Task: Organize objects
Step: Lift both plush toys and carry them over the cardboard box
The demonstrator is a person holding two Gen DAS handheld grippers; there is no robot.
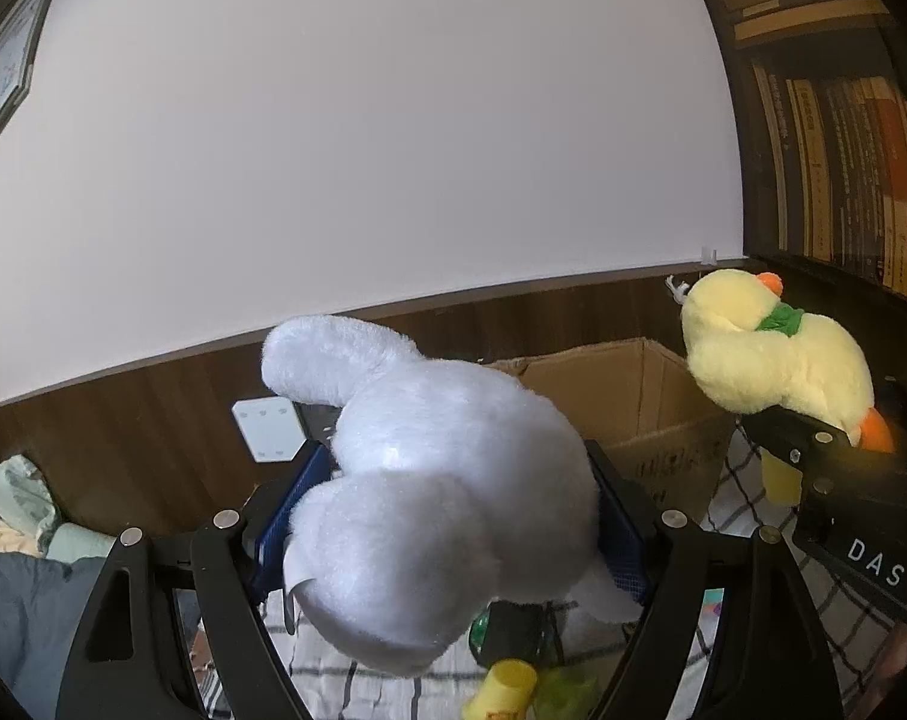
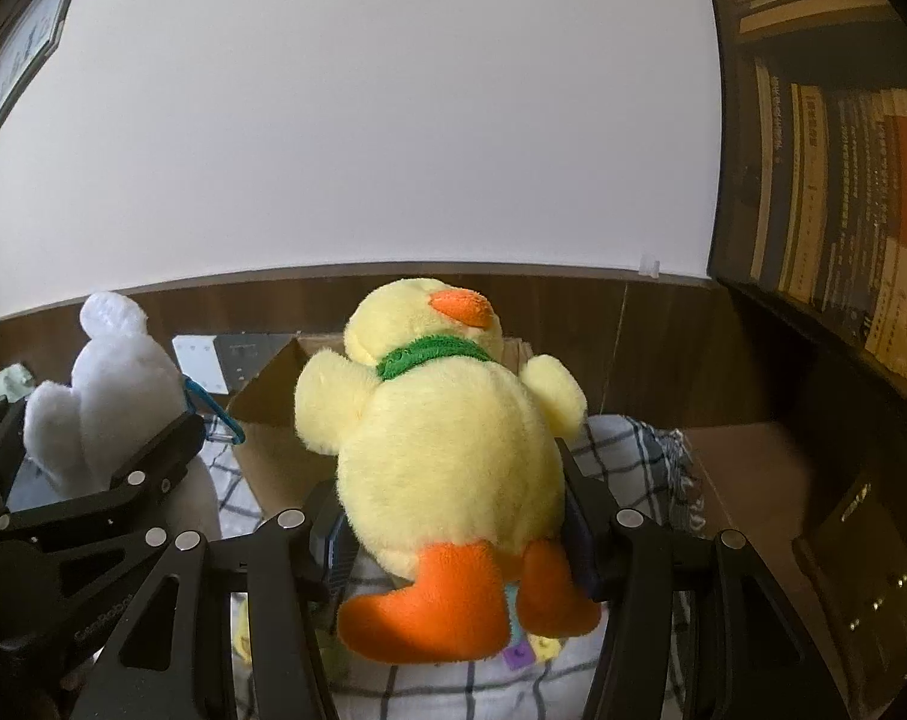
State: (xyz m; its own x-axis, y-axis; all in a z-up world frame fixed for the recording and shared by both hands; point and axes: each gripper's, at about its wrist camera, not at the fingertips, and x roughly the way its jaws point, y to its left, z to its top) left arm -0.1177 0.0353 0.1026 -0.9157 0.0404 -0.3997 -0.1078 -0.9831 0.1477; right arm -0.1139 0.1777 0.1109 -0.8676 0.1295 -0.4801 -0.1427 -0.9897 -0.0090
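A white plush toy (image 1: pixel 441 480) fills the middle of the left wrist view, clamped between the blue pads of my left gripper (image 1: pixel 453 516) and lifted off the checked cloth. In the right wrist view a yellow plush duck (image 2: pixel 447 456) with orange feet and a green collar is held up by my right gripper (image 2: pixel 453 534), pads pressing its sides. The duck (image 1: pixel 771 354) shows again at the right of the left wrist view, sitting in the right gripper. At the left of the right wrist view, the white plush (image 2: pixel 105 396) is seen with the left gripper on it.
An open cardboard box (image 1: pixel 633 396) stands behind both toys against a wood-panelled wall. A checked cloth (image 2: pixel 627 468) covers the surface below. A yellow cup (image 1: pixel 504 687) and a dark green item (image 1: pixel 513 630) lie under the white plush. Bookshelves (image 2: pixel 843 210) rise at the right. Crumpled fabric (image 1: pixel 21 498) lies at left.
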